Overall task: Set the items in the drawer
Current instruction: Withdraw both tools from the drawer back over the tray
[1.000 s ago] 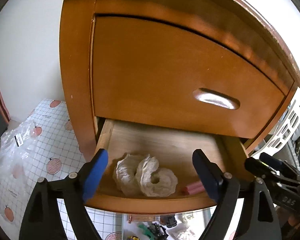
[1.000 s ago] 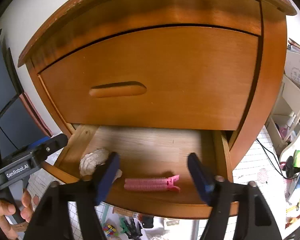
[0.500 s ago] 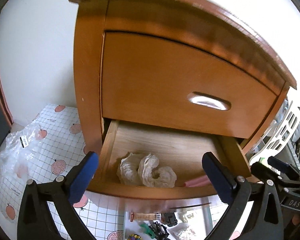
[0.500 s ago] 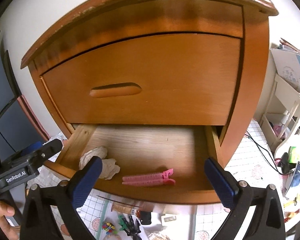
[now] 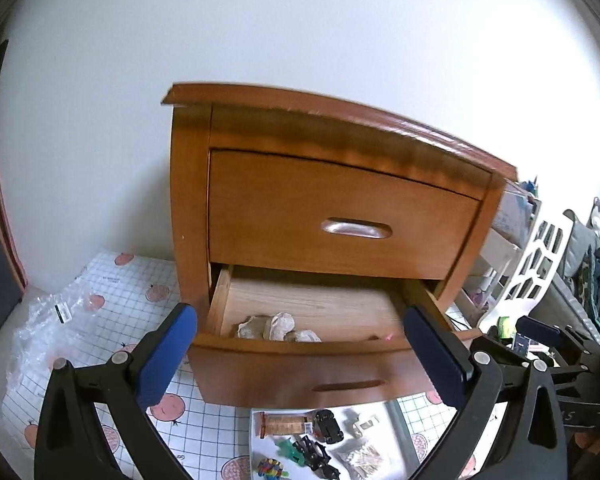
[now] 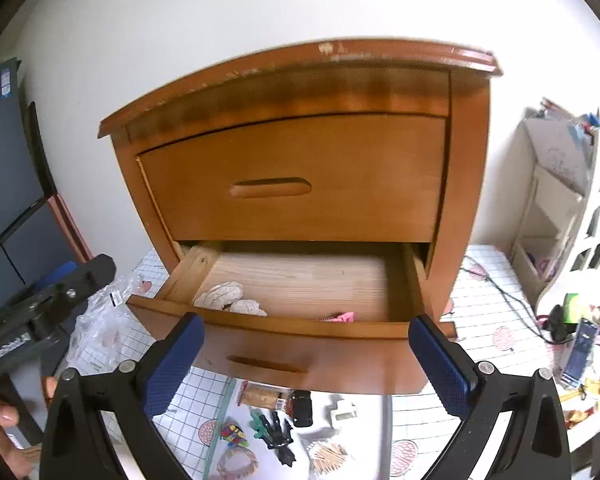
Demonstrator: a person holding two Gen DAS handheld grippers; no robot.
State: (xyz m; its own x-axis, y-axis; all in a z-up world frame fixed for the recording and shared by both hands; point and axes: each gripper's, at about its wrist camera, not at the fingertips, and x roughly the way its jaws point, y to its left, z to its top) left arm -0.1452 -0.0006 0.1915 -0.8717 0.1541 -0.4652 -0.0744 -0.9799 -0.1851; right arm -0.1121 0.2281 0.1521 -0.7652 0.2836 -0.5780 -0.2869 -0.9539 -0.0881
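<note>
A wooden nightstand has its lower drawer [image 5: 300, 364] [image 6: 300, 356] pulled out. Inside lie a crumpled white cloth [image 5: 278, 328] [image 6: 230, 298] at the left and a pink hair clip [image 6: 340, 317] [image 5: 387, 337] at the right front. My left gripper [image 5: 300, 364] is open and empty, hanging in front of the drawer. So is my right gripper [image 6: 304, 364], open with nothing between its fingers. On the floor below the drawer lies a white sheet with small items: a wooden comb [image 5: 282, 424] [image 6: 262, 394], a black toy car [image 5: 329, 426], black clips [image 6: 278, 436], toothpicks [image 6: 328, 452].
The upper drawer [image 5: 340, 220] is shut. A checked mat with peach prints [image 5: 112, 312] covers the floor. A clear plastic bag [image 5: 48, 324] lies at the left. A white rack [image 6: 548, 216] and clutter stand at the right. A hand [image 6: 0, 420] holds the left gripper's handle.
Both grippers have pulled back and up from the drawer and opened wider. The whole nightstand and the floor items have come into view. The cloth and clip stay in the drawer.
</note>
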